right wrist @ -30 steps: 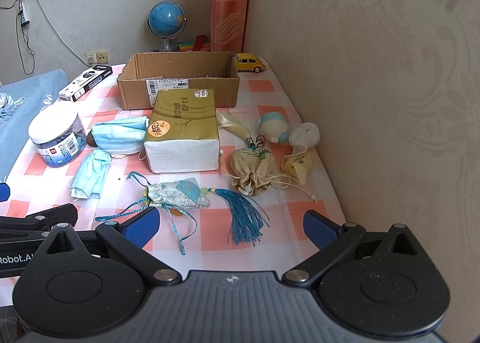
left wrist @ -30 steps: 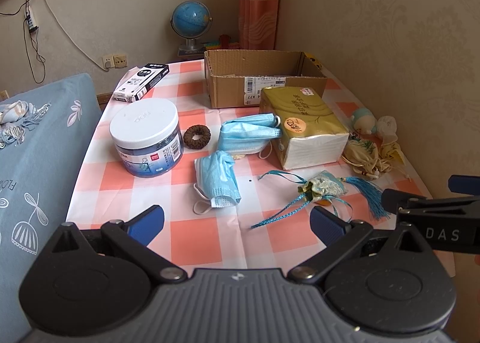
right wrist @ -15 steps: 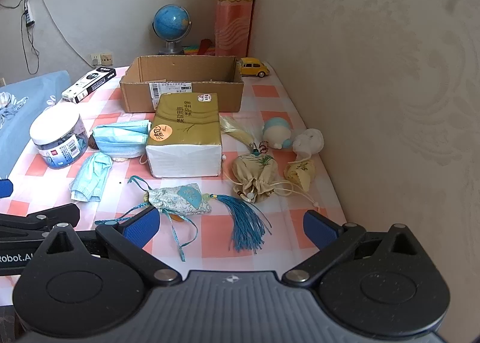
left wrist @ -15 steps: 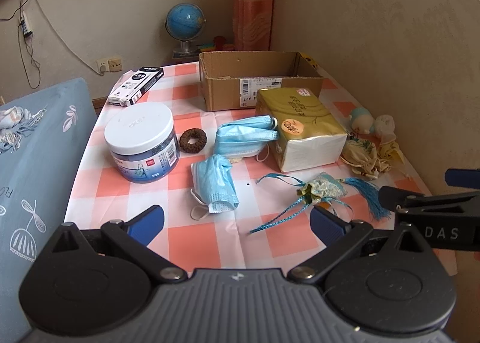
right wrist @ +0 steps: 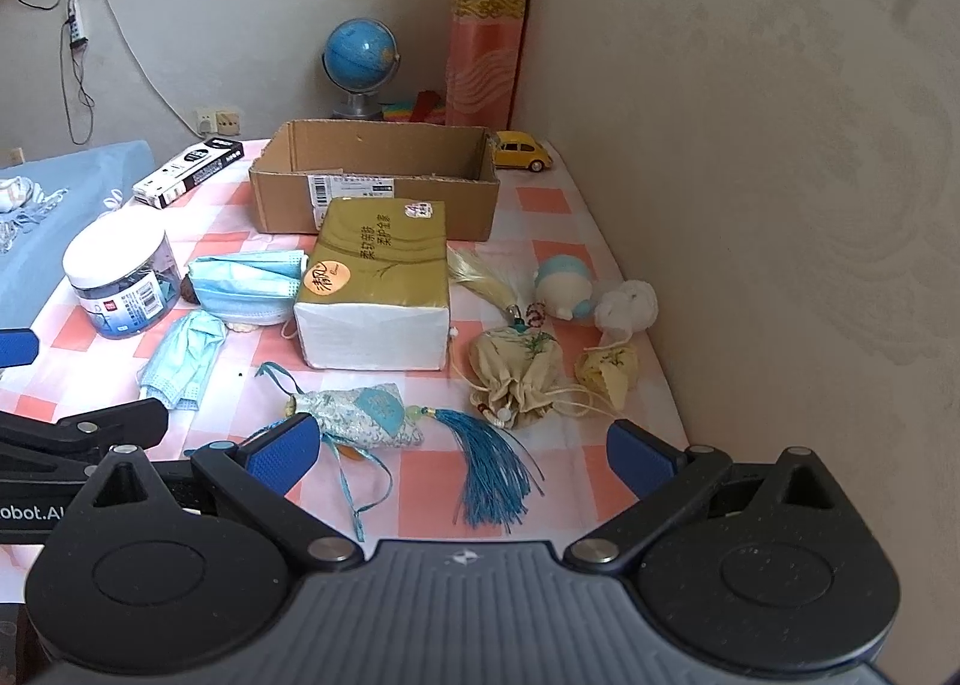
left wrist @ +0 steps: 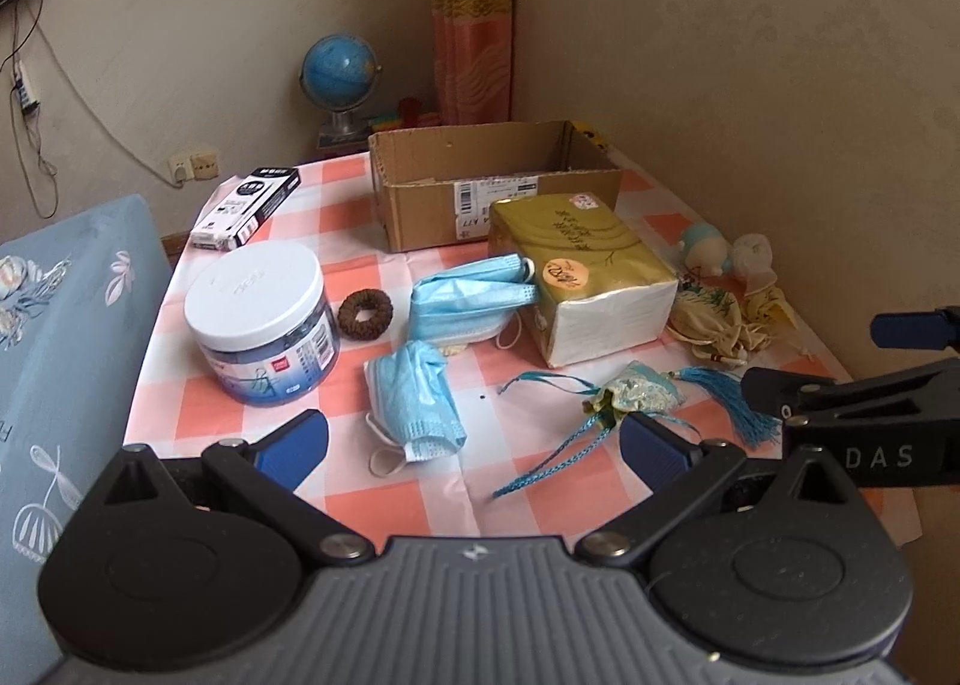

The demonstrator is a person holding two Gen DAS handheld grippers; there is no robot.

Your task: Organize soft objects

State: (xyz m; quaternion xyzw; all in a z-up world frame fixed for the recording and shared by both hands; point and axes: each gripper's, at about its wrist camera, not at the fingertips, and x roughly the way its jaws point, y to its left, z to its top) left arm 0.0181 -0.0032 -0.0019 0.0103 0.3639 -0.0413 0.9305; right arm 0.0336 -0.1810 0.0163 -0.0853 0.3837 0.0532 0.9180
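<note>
An open cardboard box (left wrist: 492, 187) (right wrist: 375, 190) stands at the back of the checked table. In front of it lie a gold tissue pack (left wrist: 579, 271) (right wrist: 378, 289), two blue face masks (left wrist: 417, 400) (left wrist: 468, 298), a blue brocade sachet with a tassel (right wrist: 366, 415) (left wrist: 639, 394), a cream drawstring pouch (right wrist: 519, 376), a small yellow pouch (right wrist: 609, 373) and a brown hair tie (left wrist: 365, 313). My left gripper (left wrist: 474, 445) is open and empty above the near table edge. My right gripper (right wrist: 459, 451) is open and empty, just short of the sachet.
A white-lidded jar (left wrist: 264, 319) stands at the left, a black and white carton (left wrist: 246, 208) behind it. A blue-white toy (right wrist: 564, 283), a white fluffy ball (right wrist: 627, 304) and a yellow toy car (right wrist: 522, 151) lie by the right wall. A globe (right wrist: 360, 58) stands behind.
Both grippers have drawn back and risen slightly, so the table looks a little farther away. Both stay open; nothing on the table has moved.
</note>
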